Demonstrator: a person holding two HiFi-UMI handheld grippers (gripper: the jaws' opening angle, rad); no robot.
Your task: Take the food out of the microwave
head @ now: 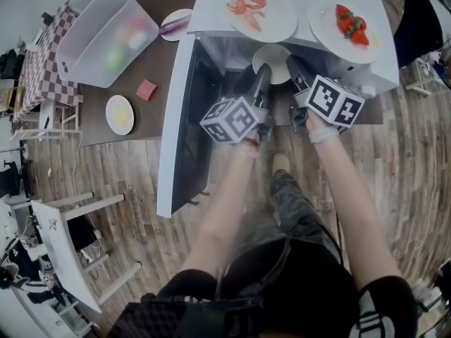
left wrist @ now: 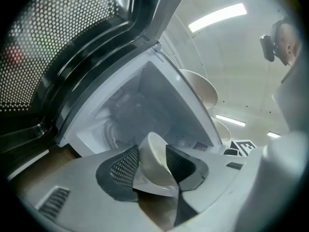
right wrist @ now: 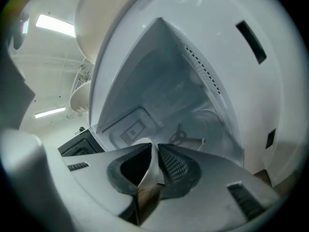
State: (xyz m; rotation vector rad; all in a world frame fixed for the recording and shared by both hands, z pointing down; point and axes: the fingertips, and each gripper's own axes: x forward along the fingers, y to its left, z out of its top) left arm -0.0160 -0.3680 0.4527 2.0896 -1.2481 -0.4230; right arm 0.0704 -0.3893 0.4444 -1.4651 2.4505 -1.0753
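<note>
A white bowl (head: 272, 60) hangs in the mouth of the open white microwave (head: 373, 69), gripped from both sides. My left gripper (head: 261, 74) is shut on the bowl's left rim; in the left gripper view the bowl (left wrist: 155, 164) sits clamped between the dark pads. My right gripper (head: 293, 70) is shut on the right rim, and the right gripper view shows the thin edge of the bowl (right wrist: 150, 172) pinched between its jaws. What the bowl holds is hidden. Behind it lies the microwave cavity (right wrist: 169, 100) with its turntable.
The microwave door (head: 176, 118) swings open to the left. On top of the microwave stand a plate of shrimp (head: 257, 9) and a plate of strawberries (head: 350, 23). A clear bin (head: 106, 34), a pink block (head: 146, 89) and a small plate (head: 120, 113) sit on the brown table at left.
</note>
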